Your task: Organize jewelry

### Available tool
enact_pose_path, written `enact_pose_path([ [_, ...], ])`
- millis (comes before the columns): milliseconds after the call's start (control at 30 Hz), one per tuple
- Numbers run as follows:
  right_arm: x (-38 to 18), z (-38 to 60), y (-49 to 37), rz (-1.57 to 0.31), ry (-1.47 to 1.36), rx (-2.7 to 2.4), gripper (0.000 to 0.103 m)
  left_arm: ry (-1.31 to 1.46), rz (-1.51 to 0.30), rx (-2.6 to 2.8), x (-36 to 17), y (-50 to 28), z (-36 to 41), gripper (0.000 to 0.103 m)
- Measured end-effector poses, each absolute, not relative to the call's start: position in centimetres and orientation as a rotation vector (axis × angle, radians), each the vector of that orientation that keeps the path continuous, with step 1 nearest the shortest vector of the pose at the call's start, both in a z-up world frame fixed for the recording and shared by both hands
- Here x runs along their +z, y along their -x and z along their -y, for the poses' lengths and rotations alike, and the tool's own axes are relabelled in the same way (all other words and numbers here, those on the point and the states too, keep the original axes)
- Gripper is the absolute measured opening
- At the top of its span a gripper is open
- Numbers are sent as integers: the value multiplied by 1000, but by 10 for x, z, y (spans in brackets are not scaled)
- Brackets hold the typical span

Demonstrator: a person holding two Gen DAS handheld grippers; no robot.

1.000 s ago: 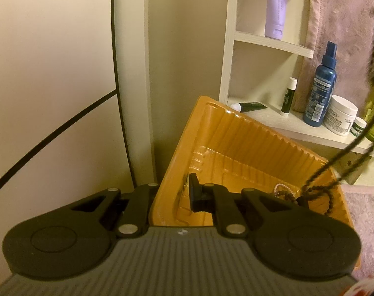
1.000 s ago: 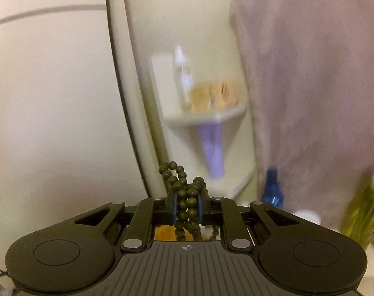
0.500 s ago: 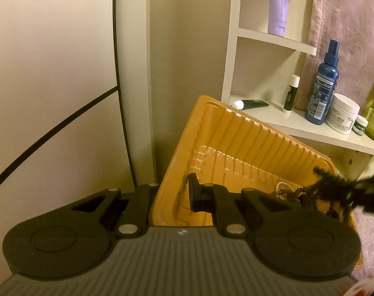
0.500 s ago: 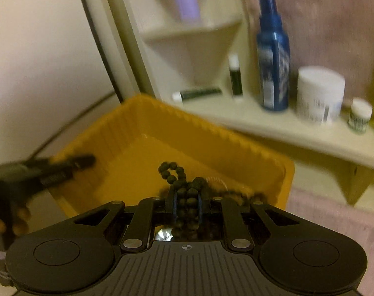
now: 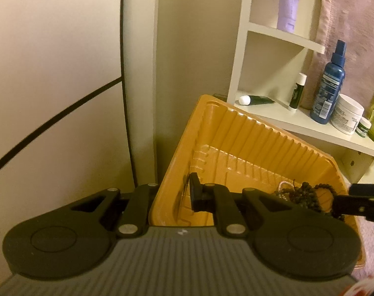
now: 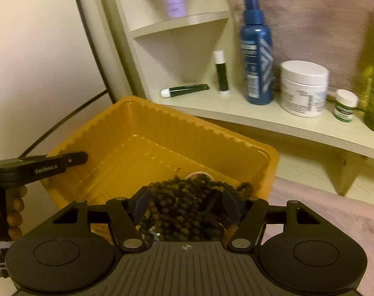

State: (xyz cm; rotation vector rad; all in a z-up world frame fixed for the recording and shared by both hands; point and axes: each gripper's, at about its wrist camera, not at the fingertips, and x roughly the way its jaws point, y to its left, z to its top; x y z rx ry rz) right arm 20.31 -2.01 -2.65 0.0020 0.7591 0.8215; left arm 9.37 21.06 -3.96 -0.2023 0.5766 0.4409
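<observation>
Dark bead necklace (image 6: 184, 207): lies heaped in the near corner of the yellow tray (image 6: 177, 120), directly ahead of and between the spread fingers of the right gripper (image 6: 184, 203). Those jaws have just been opening; the pads stand clear on either side of the heap, so the beads are released, not gripped. A pale strand (image 6: 199, 174) shows just beyond the heap, partly buried.

Left gripper (image 5: 184, 194): closed on the tray's side wall, one finger inside the tray and the other outside, holding the tray tilted beside the shelf (image 6: 261, 120).

Beyond the tray, on the shelf: blue spray bottle (image 6: 256, 49), white jar (image 6: 302, 86), small tubes.

Risks, in my judgement:
- Loops may be draped over a right finger; withdrawal would drag the necklace back out over the rim
- The heap sits at the low corner of a tilted tray; a slackened left grip would spill it
- Dark beads and pale strand lie together and may tangle
</observation>
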Motion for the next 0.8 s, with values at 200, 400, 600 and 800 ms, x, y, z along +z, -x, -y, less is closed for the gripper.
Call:
enact_pose_path([
  [200, -27, 55, -198, -768, -68, 759, 68, 263, -581, 441, -57, -96, -223, 15],
  [400, -34, 90, -188, -799, -88, 676, 69, 350, -580, 429, -77, -97, -239, 18],
  [600, -36, 128, -185, -809, -135, 568, 75, 412, -555, 416, -83, -96, -245, 46],
  [800, -31, 162, -174, -791, -185, 495, 78, 387, -546, 436, -71, -83, -249, 62],
])
